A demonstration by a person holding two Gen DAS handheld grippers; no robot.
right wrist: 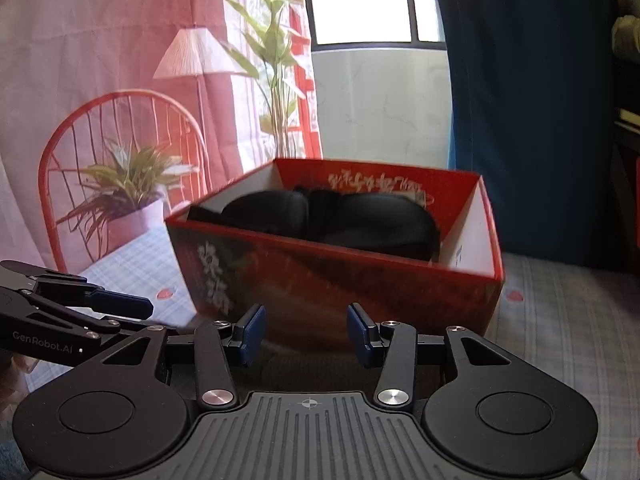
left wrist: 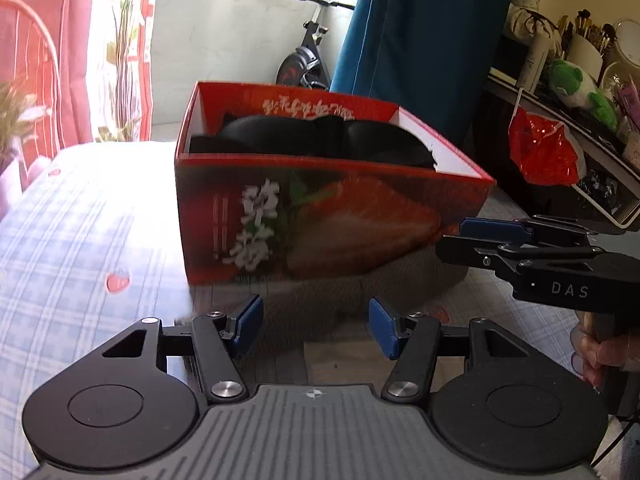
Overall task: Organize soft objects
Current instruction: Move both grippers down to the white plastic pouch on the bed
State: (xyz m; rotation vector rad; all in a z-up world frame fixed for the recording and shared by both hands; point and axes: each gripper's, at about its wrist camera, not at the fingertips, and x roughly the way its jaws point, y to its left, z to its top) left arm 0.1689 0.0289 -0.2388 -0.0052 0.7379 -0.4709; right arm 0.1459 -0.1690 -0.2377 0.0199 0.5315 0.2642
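On the checked bedsheet (left wrist: 80, 220) ahead of your left gripper (left wrist: 316, 326), whose jaws stand apart and empty, sits the red box (left wrist: 320, 216) with the black bra (left wrist: 312, 140) inside. Your right gripper (right wrist: 306, 334) is likewise parted, holding nothing, just before the box.

I found the box (left wrist: 320, 216) on the bed (left wrist: 80, 232), a garment (left wrist: 320, 136) in it, both grippers before it.
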